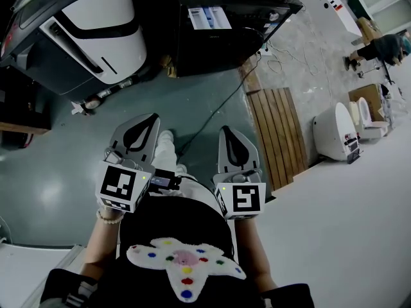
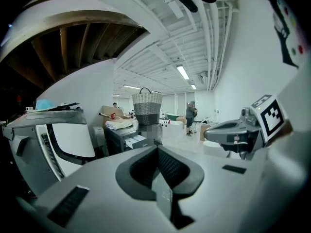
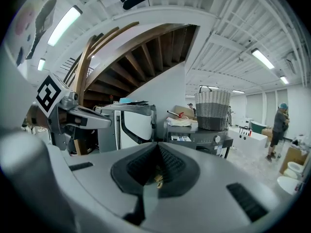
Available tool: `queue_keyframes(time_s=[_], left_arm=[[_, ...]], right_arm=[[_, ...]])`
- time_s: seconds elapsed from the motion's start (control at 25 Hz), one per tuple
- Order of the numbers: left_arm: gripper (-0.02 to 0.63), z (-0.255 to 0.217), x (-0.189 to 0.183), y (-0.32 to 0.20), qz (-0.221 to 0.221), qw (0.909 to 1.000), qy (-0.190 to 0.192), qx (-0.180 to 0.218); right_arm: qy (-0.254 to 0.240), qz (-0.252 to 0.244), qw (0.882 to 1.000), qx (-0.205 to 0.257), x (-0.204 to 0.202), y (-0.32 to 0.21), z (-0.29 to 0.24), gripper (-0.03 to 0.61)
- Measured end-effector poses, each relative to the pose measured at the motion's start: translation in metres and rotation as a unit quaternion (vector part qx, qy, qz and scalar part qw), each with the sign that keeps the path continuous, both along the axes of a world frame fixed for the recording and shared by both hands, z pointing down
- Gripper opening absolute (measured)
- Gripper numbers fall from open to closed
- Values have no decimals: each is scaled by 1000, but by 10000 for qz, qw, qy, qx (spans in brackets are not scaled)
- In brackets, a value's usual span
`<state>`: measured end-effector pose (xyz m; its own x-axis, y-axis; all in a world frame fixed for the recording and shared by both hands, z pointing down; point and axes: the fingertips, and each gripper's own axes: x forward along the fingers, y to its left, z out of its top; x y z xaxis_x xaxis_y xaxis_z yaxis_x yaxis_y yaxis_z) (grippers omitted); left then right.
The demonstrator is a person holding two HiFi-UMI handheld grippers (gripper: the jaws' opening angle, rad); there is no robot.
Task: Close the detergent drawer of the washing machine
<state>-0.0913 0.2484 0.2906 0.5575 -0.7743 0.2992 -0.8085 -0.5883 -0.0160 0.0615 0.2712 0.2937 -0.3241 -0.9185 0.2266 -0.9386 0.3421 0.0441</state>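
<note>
The dark washing machine (image 1: 225, 37) stands at the top of the head view, a few steps away across the floor. Its detergent drawer (image 1: 210, 18) is pulled out, with blue and white compartments showing. In the left gripper view the drawer (image 2: 135, 141) juts from the machine under a woven basket (image 2: 147, 106). The right gripper view shows the same drawer (image 3: 181, 138) beside the control panel. My left gripper (image 1: 149, 118) and right gripper (image 1: 228, 131) are held side by side in front of me, both shut and empty, far short of the machine.
A large white and black appliance (image 1: 96, 37) stands left of the washing machine. A cable (image 1: 218, 104) runs over the grey floor. Wooden slats (image 1: 276, 133) and white toilets (image 1: 337, 130) lie to the right. A person (image 1: 379, 47) stands far off.
</note>
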Motion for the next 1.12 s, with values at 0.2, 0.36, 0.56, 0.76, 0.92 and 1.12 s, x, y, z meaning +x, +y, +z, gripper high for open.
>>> queue_keyframes(time_s=[0.2,0.36,0.56,0.76,0.92,1.12], left_arm=[[9,5,4,-16,96,10000,-21,-2],[9,4,11,-41,264,9996,14,74],[9,2,24,-85,436,9990,47,91],[9,3,36,-129,594,9982,89,83],[9,7,38,-162,658,9978,95,-15],[9,4,37,-205,717,9974,104,-61]], right_arm=[[38,46,10000,55,2,-12,6,3],[-42,187,9998,-44,4,-32,10,3],[147,329,9993,-74,13,-66,10,3],[3,357,9993,-100,13,-109,6,3],[-12,418,9990,-152,13,-140,5,3],[-17,451,9987,-224,9,-181,3,3]])
